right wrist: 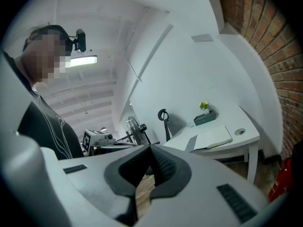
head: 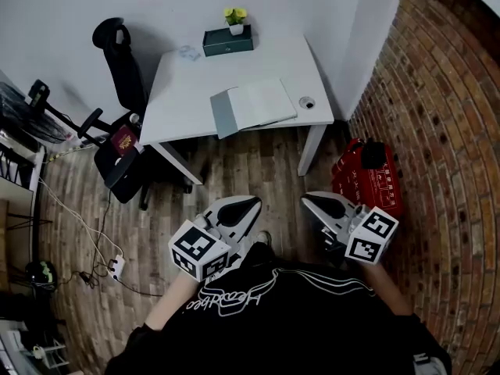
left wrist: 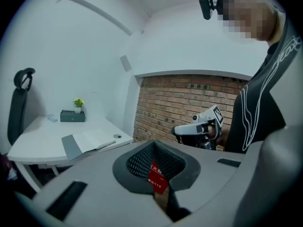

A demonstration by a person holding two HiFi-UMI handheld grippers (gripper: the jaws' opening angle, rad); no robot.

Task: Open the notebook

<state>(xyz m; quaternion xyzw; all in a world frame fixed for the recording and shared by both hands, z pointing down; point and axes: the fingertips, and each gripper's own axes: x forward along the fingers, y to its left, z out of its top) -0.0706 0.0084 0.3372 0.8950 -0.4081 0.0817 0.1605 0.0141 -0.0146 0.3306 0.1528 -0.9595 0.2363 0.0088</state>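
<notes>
The notebook (head: 254, 105) lies open on the white table (head: 187, 92), its grey cover folded out to the left and a white page facing up. It also shows in the left gripper view (left wrist: 90, 141) and the right gripper view (right wrist: 210, 138). Both grippers hang close to my body, well back from the table and above the wooden floor. My left gripper (head: 242, 207) (left wrist: 154, 148) is shut with nothing in it. My right gripper (head: 319, 201) (right wrist: 150, 150) is also shut and empty. Each gripper shows in the other's view, the right one (left wrist: 199, 126) and the left one (right wrist: 97, 138).
A dark green box (head: 227, 41) with a small plant stands at the table's far edge. A black office chair (head: 117, 61) sits left of the table. A red box (head: 367, 178) rests on the floor by the brick wall. Cables and a power strip (head: 117, 266) lie at left.
</notes>
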